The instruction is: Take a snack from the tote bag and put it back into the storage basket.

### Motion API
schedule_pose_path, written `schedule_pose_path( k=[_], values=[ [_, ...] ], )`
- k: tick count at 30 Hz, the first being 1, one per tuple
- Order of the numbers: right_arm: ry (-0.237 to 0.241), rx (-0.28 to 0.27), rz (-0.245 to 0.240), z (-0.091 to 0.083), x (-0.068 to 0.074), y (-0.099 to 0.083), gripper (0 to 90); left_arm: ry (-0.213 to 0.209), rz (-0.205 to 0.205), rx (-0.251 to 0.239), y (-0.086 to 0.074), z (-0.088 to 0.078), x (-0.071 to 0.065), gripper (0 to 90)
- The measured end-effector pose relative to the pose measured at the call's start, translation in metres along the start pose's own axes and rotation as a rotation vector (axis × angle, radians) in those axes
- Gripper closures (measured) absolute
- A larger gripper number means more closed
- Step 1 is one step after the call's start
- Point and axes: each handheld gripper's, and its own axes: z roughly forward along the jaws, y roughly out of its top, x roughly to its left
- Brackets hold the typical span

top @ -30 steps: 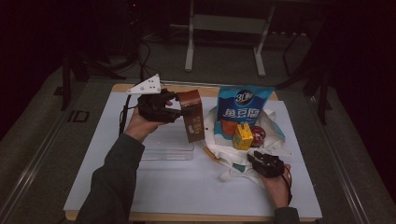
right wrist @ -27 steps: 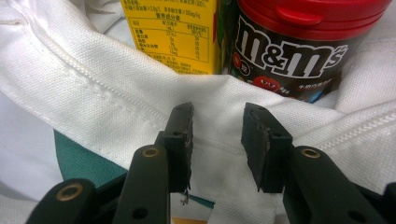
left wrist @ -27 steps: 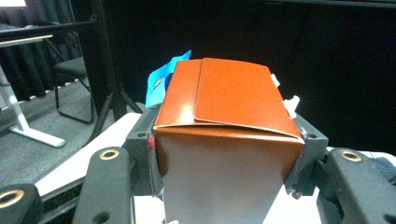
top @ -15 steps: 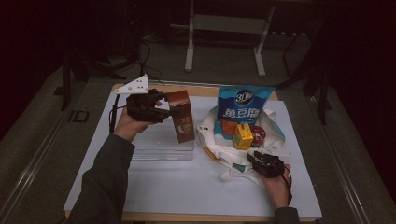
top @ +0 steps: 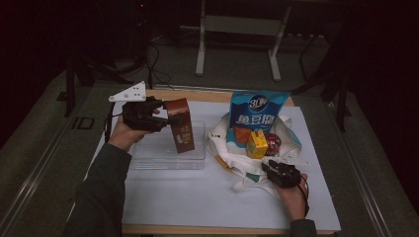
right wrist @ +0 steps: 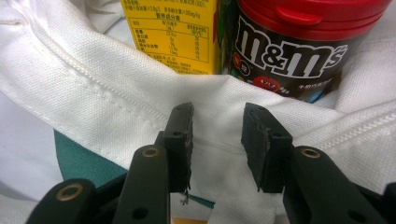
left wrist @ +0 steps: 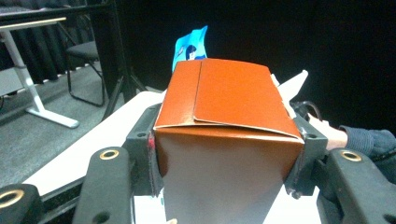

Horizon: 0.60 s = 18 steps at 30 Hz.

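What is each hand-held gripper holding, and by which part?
The left hand-held gripper clamps the tall brown cardboard carton by its two sides, near the top. The right hand-held gripper holds nothing; its jaws stand open over the white cloth bag.

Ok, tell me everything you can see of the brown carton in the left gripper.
The brown carton is a tall, rectangular paperboard box with a folded flap top, orange-brown in the left gripper view and closed as far as shows. It stands slightly tilted over the clear plastic tray; whether its base touches cannot be told. The left gripper clamps its upper part, a finger pressed against each side. Small print on its front is unreadable.
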Motion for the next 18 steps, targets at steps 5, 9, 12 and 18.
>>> schedule_pose_path(
  k=[5,9,12,18],
  values=[
    [0.0,0.0,0.001,0.0,0.0,0.0,63.5,0.001,0.004,0.02,-0.003,-0.006,0.001,42.5],
    [0.0,0.0,0.001,0.0,0.0,0.0,63.5,0.002,0.008,0.037,-0.005,-0.01,0.002,42.5],
    [-0.001,0.0,0.0,0.0,0.0,0.0,63.6,0.005,0.01,0.052,-0.007,-0.012,0.002,42.5],
    [-0.001,0.0,0.0,0.0,0.0,0.0,63.5,0.011,0.01,0.091,-0.013,-0.018,0.004,42.5]
  ],
)
